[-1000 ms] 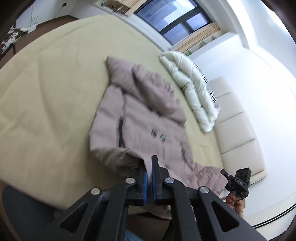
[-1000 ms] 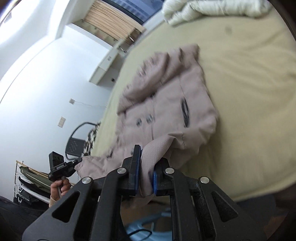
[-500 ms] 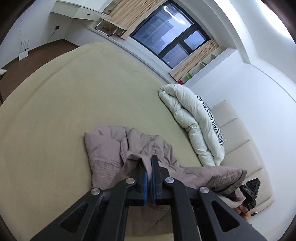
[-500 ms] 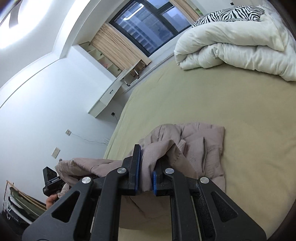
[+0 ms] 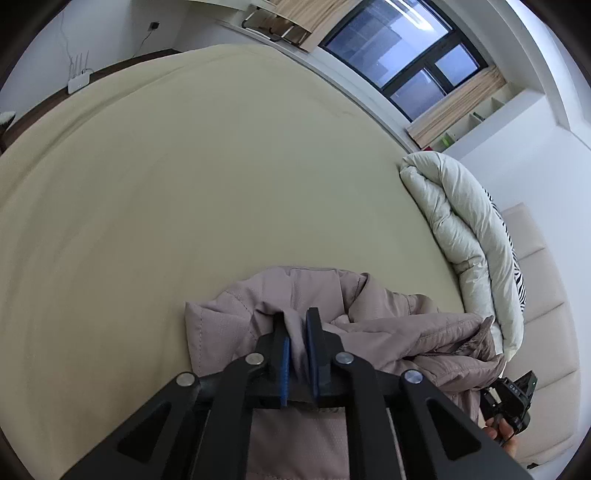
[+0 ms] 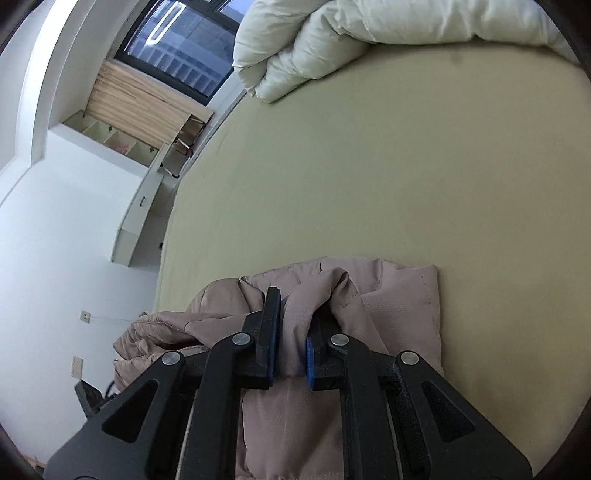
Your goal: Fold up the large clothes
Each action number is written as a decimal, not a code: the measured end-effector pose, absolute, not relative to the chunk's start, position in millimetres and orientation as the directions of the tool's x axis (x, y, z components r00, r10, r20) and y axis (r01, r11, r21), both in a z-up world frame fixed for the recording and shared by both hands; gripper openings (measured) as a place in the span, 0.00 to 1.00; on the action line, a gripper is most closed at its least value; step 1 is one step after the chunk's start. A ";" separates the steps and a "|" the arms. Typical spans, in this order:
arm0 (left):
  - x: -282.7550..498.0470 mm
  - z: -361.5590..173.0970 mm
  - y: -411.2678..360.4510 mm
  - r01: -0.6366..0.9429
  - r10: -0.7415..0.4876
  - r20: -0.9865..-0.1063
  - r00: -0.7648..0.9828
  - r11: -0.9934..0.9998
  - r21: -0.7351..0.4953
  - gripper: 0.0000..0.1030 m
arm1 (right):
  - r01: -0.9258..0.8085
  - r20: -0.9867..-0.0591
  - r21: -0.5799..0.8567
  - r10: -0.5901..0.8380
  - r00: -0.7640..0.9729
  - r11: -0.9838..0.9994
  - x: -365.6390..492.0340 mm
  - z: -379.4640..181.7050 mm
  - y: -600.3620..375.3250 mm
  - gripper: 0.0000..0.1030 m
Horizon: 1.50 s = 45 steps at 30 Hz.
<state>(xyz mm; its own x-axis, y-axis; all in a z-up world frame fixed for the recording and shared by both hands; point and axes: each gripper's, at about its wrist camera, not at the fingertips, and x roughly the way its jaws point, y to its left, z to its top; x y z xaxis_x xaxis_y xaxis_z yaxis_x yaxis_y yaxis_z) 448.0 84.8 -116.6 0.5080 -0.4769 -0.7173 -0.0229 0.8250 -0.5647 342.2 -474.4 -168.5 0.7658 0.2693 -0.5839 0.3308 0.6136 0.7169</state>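
A dusty-pink padded jacket (image 5: 369,314) lies bunched and doubled over on the beige bed (image 5: 184,184). My left gripper (image 5: 297,314) has a fold of the jacket's edge between its blue pads, and its jaws are opening while the fabric still fills the gap. My right gripper (image 6: 295,310) is shut on another fold of the jacket (image 6: 399,302), low over the bed (image 6: 406,166). The right gripper's body (image 5: 513,402), held in a hand, shows at the lower right of the left wrist view. The cloth hides the jacket's lower layers.
A rolled white duvet (image 5: 461,229) lies along the bed's far right with a zebra-striped pillow (image 5: 517,269) behind it, against a padded headboard (image 5: 546,314). The duvet (image 6: 332,33) also fills the right wrist view's top. A white desk (image 6: 140,221) stands by the window wall.
Both grippers have swept forward over the bed, carrying the jacket's lower edge up over its top, so the jacket now lies doubled. The gap between the left pads has widened.
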 end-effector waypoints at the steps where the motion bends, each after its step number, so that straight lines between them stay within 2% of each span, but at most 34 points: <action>1: 442.4 -114.7 87.4 -0.029 -0.474 -0.714 0.516 0.822 -0.568 0.22 | 0.321 -0.560 0.738 0.273 0.782 0.593 339.8 -171.7 -476.1 0.14; 2: 436.6 -109.0 88.8 -0.032 -0.460 -0.714 0.527 0.830 -0.558 0.28 | 0.307 -0.537 0.754 0.275 0.797 0.581 336.8 -171.9 -476.8 0.17; 4: 416.2 -83.6 89.8 -0.028 -0.378 -0.705 0.600 0.871 -0.491 0.51 | 0.278 -0.517 0.747 0.265 0.814 0.605 329.5 -163.8 -473.8 0.24; 5: 405.1 -70.0 87.1 -0.007 -0.346 -0.687 0.638 0.890 -0.455 0.56 | 0.269 -0.520 0.725 0.247 0.818 0.634 325.7 -155.7 -470.5 0.39; 6: 396.7 -59.4 82.4 0.015 -0.328 -0.671 0.665 0.904 -0.427 0.63 | 0.268 -0.526 0.701 0.225 0.820 0.661 322.0 -148.1 -467.7 0.76; 7: 387.9 -48.4 73.6 0.047 -0.316 -0.653 0.689 0.918 -0.394 0.64 | 0.254 -0.519 0.683 0.210 0.828 0.685 318.5 -138.1 -463.1 0.91; 8: 381.5 -39.9 63.6 0.081 -0.311 -0.640 0.702 0.928 -0.363 0.64 | 0.233 -0.504 0.678 0.211 0.837 0.697 316.0 -129.3 -460.9 1.00; 9: 376.3 -32.4 49.3 0.131 -0.317 -0.633 0.707 0.937 -0.322 0.64 | 0.219 -0.506 0.663 0.212 0.836 0.716 315.0 -120.8 -455.0 1.00; 13: 365.6 -32.3 -3.5 0.244 -0.294 -0.639 0.710 0.955 -0.167 0.64 | 0.163 -0.654 0.443 0.194 0.731 0.881 323.5 -95.5 -385.1 0.99; 17: 366.5 -52.0 -39.9 0.291 -0.247 -0.653 0.716 0.956 -0.041 0.64 | 0.025 -0.752 0.213 0.147 0.642 0.977 348.7 -101.8 -301.8 0.88; 19: 378.2 -63.6 -56.3 0.295 -0.202 -0.667 0.717 0.955 0.029 0.64 | 0.010 -0.796 0.176 0.136 0.589 0.984 367.7 -121.7 -279.7 0.82; 23: 422.7 -93.3 -83.3 0.289 -0.099 -0.711 0.696 0.945 0.151 0.64 | 0.081 -0.820 0.159 0.086 0.565 0.984 414.4 -147.4 -282.2 0.82; 25: 441.5 -110.5 -87.6 0.285 -0.066 -0.718 0.692 0.940 0.188 0.67 | 0.118 -0.832 0.177 0.085 0.548 0.977 437.3 -160.4 -292.0 0.82; 28: 465.5 -130.8 -84.6 0.271 -0.068 -0.738 0.671 0.949 0.159 0.71 | 0.119 -0.842 0.100 0.020 0.539 0.988 467.6 -180.7 -293.3 0.83; 35: 477.5 -158.3 -69.7 0.253 -0.128 -0.751 0.648 0.966 0.054 0.74 | 0.107 -0.816 0.142 0.055 0.576 0.984 485.2 -217.0 -295.8 0.87; 45: 475.4 -173.0 -70.4 0.234 -0.129 -0.743 0.657 0.971 0.038 0.74 | 0.085 -0.788 0.121 0.043 0.614 0.989 471.5 -233.4 -278.3 0.90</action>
<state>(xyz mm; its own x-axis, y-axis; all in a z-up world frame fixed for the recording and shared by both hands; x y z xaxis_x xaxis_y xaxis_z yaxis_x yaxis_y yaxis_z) 475.4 -70.4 -173.0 0.6567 -0.1290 -0.7431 0.2341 0.9715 0.0383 471.5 -278.3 -233.4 0.6145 0.0433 -0.7877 0.0851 0.9890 0.1207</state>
